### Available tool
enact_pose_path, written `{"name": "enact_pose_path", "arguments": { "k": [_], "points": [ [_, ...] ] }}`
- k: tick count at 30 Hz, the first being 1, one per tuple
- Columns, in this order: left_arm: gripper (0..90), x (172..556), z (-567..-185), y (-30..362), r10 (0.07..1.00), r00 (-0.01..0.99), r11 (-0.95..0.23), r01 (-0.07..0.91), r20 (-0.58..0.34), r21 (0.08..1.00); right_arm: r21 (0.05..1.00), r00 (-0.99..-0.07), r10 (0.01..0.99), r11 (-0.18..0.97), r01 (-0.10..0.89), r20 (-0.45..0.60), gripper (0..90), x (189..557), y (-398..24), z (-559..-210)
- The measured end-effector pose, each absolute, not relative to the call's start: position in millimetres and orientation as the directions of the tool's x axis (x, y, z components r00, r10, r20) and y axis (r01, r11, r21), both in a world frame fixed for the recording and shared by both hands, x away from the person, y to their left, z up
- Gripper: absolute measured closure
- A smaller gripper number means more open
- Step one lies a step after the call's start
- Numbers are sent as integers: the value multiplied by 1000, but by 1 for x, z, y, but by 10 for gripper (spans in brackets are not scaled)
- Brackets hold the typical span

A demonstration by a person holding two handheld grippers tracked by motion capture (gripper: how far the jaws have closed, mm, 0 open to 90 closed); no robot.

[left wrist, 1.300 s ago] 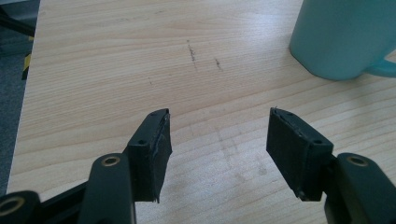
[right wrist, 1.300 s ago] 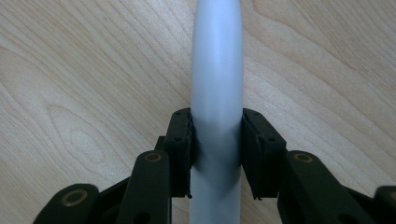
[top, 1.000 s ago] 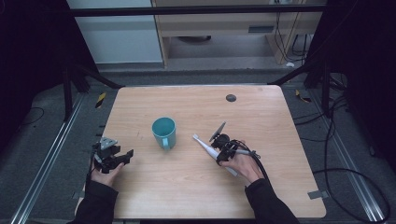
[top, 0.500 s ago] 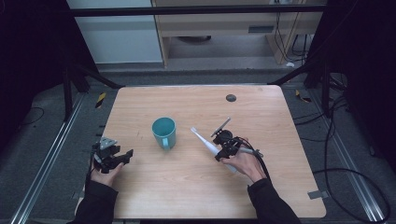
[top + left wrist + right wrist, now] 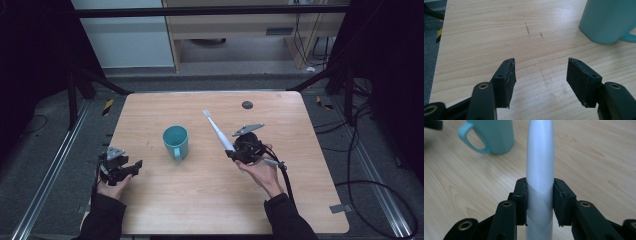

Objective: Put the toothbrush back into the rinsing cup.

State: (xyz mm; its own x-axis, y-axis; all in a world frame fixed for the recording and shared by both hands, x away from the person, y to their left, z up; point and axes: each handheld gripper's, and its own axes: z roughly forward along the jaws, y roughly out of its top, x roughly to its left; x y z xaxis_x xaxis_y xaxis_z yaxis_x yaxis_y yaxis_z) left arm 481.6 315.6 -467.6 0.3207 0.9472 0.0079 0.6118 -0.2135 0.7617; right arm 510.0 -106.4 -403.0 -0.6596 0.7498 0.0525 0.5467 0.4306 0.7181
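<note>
Now lifted off the table (image 5: pixel 165 200), toothbrush (image 5: pixel 216 129) squeezed tight in right gripper (image 5: pixel 239 152), likely headed for cup (image 5: pixel 176 141); left gripper (image 5: pixel 129 169) open, empty.

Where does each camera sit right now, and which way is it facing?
High view: above the person's side, looking forward and down on the table; both forearms, left gripper and right gripper show.
Left gripper view: rides the left gripper, looks along its open fingers across bare wood toward the mug.
Right gripper view: rides the right gripper, looks along the toothbrush it clamps.
All share the mug.
</note>
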Motion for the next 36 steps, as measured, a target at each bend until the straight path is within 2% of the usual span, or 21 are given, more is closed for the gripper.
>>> {"name": "enact_pose_path", "arguments": {
  "k": [13,19,23,36],
  "points": [
    [399,481,-467,316,949,316,-208,608,7,766,870,-656,750,262,417,89,664,506,-101,-389],
    [400,481,-466,317,950,313,-203,604,5,771,918,-612,787,184,352,76,664,507,-92,-382],
    [400,481,-466,317,950,313,-203,603,5,771,939,-573,816,135,317,76,664,509,-83,-380],
    [401,480,-466,318,951,308,-199,599,6,776,964,-484,873,76,255,59,664,522,-55,-385]
  ]
}}
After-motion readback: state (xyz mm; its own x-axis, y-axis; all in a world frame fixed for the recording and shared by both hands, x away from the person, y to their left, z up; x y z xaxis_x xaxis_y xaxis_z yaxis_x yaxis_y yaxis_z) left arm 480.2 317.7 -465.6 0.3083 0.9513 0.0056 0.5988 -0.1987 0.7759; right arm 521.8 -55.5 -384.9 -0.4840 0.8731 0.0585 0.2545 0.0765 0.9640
